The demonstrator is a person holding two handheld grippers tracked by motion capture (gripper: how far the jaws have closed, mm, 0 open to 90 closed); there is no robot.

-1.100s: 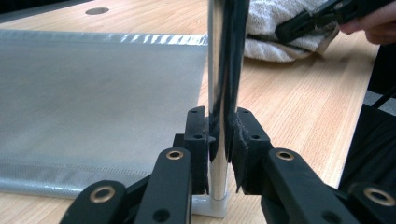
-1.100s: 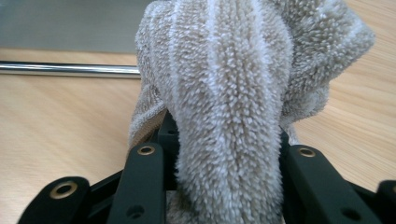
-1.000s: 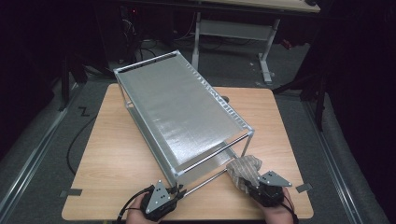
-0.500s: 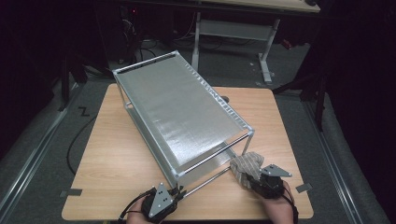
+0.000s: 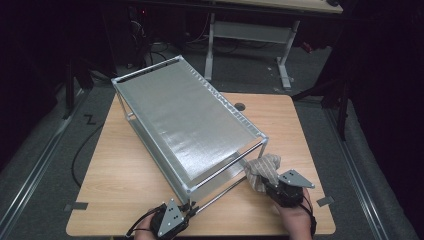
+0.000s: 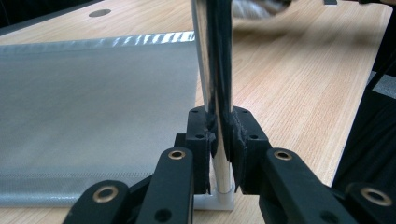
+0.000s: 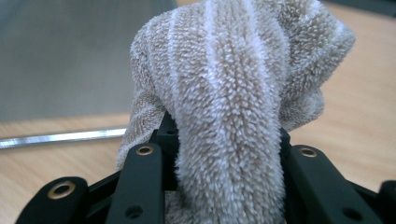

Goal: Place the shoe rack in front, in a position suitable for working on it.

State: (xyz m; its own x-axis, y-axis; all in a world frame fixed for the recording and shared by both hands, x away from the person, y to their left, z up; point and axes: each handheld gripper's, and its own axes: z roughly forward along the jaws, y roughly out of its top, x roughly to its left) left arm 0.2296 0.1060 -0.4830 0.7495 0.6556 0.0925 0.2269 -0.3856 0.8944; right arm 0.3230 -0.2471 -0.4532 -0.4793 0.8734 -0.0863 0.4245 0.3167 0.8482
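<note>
Cloth (image 5: 261, 170) sits bunched at the lower right of the high view, pinched in the right tongs (image 5: 275, 187) and touching the near right corner of the rack (image 5: 185, 120), where the upright post meets the low rail. Compared with a second ago, the cloth and the right hand (image 5: 295, 217) have crept up and left along that corner, closer to the post; the rack itself has not shifted on the counter (image 5: 115, 180). I judge this to be a wiping stroke on the frame, with the rack being steadied meanwhile.

In the right gripper view, the striped cloth (image 7: 233, 107) bulges up thick between the jaws, which stand partway apart around the wad and press on it from both sides.

At the bottom centre of the high view, the left tongs (image 5: 189, 207) have just been closing and now clamp the rack's near left post. The left gripper view shows the pads (image 6: 201, 135) tight on the chrome post (image 6: 217, 84) just above its white foot (image 6: 219, 200), with the mesh shelf (image 6: 93, 116) stretching off to the left.
</note>
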